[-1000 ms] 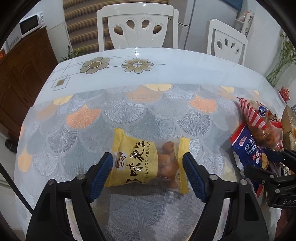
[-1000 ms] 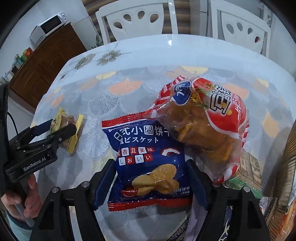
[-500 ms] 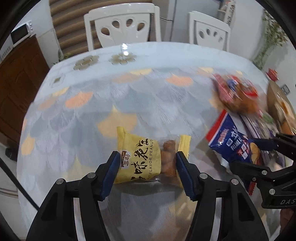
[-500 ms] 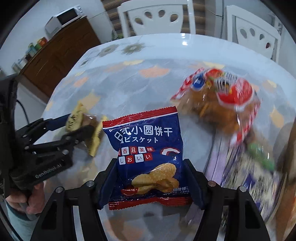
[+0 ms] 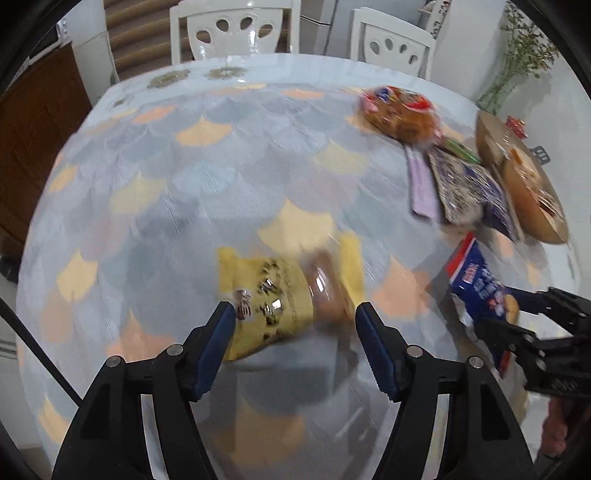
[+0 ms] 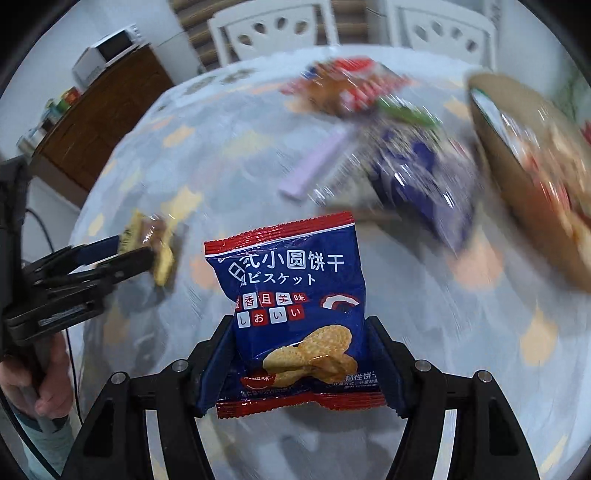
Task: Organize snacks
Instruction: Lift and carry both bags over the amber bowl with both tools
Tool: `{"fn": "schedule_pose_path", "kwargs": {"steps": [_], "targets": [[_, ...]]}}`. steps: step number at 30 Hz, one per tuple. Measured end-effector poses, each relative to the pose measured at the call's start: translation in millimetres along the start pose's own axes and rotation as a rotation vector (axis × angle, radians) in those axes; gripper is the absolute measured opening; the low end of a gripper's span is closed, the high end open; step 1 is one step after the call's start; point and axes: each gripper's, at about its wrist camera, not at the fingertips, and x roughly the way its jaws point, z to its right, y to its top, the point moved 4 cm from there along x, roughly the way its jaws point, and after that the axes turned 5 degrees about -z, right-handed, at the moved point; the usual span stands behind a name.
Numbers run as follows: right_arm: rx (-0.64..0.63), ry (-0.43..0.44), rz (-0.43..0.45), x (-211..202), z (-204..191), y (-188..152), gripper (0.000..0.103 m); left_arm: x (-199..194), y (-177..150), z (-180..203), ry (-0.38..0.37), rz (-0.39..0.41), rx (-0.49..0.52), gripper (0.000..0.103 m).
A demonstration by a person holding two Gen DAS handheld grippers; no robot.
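Note:
My left gripper [image 5: 295, 325] is shut on a yellow peanut packet [image 5: 288, 295] and holds it above the table; it also shows in the right wrist view [image 6: 155, 247]. My right gripper [image 6: 301, 354] is shut on a blue biscuit packet [image 6: 295, 306] with red ends, lifted off the table; the packet shows at the right of the left wrist view [image 5: 480, 288]. A red-and-clear snack bag [image 5: 399, 114] lies at the far right of the table [image 5: 221, 166]. A dark blue packet [image 5: 469, 192] lies beside a cardboard box [image 5: 524, 177] that holds snacks.
A lilac strip [image 5: 421, 184] lies next to the dark blue packet. Two white chairs [image 5: 236, 29] stand behind the table. A brown cabinet [image 6: 96, 122] with a microwave stands to the left. The views are motion-blurred.
Both grippers closed on their packets and lifted them off the table. Both cameras have risen and pulled back, and the box at the right has come into view.

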Motion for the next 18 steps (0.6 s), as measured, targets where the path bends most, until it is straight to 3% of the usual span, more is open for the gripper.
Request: {"fn": "schedule_pose_path", "kwargs": {"steps": [7, 12, 14, 16, 18], "targets": [[0.047, 0.013, 0.015, -7, 14, -15, 0.067, -13, -28, 23, -0.196, -0.036, 0.022, 0.066], [0.046, 0.01, 0.015, -7, 14, -16, 0.067, -36, -28, 14, -0.16, 0.022, 0.032, 0.066], [0.033, 0.006, 0.002, -5, 17, -19, 0.068, -41, -16, 5, -0.113, 0.058, 0.037, 0.066], [0.012, 0.001, 0.006, -4, 16, -19, 0.068, -35, -6, -3, -0.073, 0.054, 0.053, 0.075], [0.004, 0.004, 0.006, -2, 15, -18, 0.068, -21, 3, -8, -0.064, 0.022, 0.066, 0.077]]}}
